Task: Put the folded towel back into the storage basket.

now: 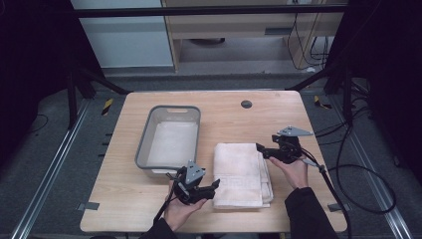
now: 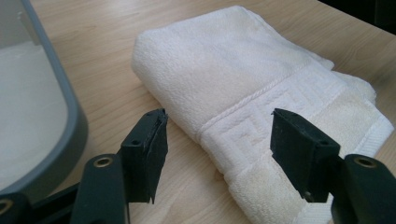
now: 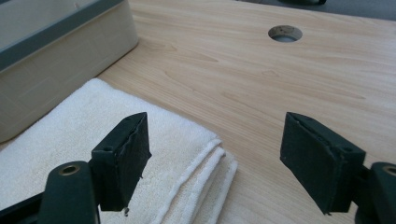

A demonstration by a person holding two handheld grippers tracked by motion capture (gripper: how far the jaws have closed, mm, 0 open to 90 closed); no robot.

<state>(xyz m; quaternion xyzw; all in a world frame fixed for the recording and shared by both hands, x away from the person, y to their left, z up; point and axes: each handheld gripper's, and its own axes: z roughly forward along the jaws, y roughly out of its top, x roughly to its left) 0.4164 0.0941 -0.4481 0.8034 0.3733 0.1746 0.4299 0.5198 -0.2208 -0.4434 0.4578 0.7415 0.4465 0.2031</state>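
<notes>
Towel (image 1: pixel 239 174), white and folded, lay on the wooden table (image 1: pixel 229 107) in the high view, a little right of the middle and toward the near edge. To its left, just beside it, sat a grey plastic tub (image 1: pixel 143 141) with something pale lying flat in its bottom. A small round hole (image 1: pixel 246 104) marked the far part of the tabletop. My left claw (image 1: pixel 215 185) was near the towel's near left corner, its tips at the towel's edge, while my right claw (image 1: pixel 260 148) pointed at the towel's far right edge; I could not tell from there whether either was touching the cloth.

Through the left gripper view, my left claw (image 2: pixel 217 140) stood spread wide, with nothing between its jaws. Beyond them the towel (image 2: pixel 224 74) showed a woven key-pattern band, and its near edge ran between the two tips. The grey rim of the tub (image 2: pixel 70 121) curved along the left side.

Through the right gripper view, my right claw (image 3: pixel 215 149) was also spread wide and held nothing. The towel's (image 3: pixel 70 135) layered corner lay below and between the jaws, the tub's (image 3: pixel 60 60) wall rose at far left, and the hole (image 3: pixel 285 33) sat at far right.
</notes>
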